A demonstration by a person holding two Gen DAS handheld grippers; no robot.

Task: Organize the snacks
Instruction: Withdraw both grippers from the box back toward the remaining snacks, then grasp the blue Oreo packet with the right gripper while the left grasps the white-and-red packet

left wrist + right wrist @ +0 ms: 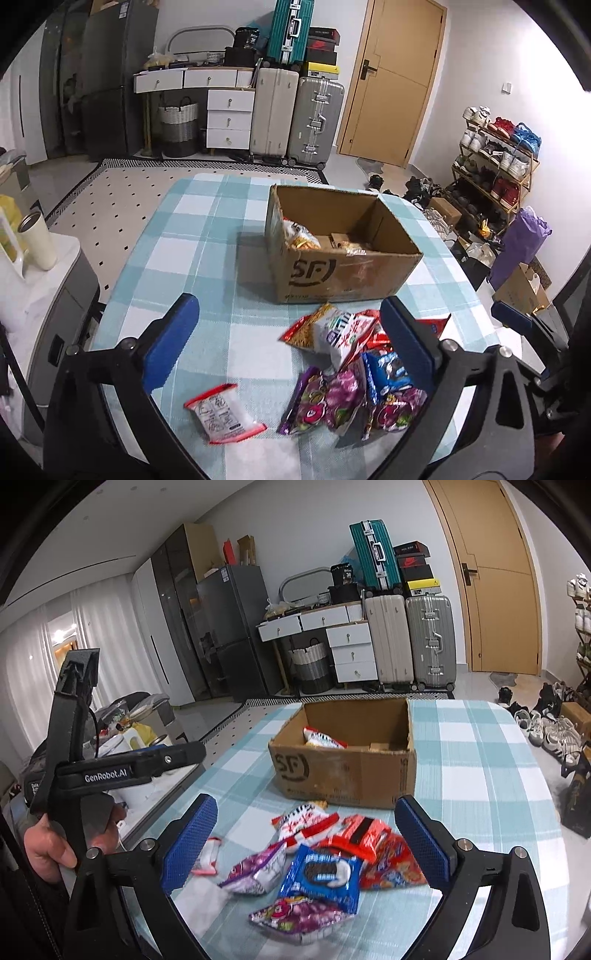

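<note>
Where snacks [317, 853] pile, Oreo packet [325, 875] lying flat, perhaps lengthwise toward box [343, 771]

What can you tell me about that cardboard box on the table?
The cardboard box is brown and corrugated, with worn edges, clear tape and a dark "SF" logo on its near side. It stands upright and open-topped on the checked tablecloth, beyond the loose snack pile. A few snack packets lie inside. Neither hand-held gripper touches it.
</note>
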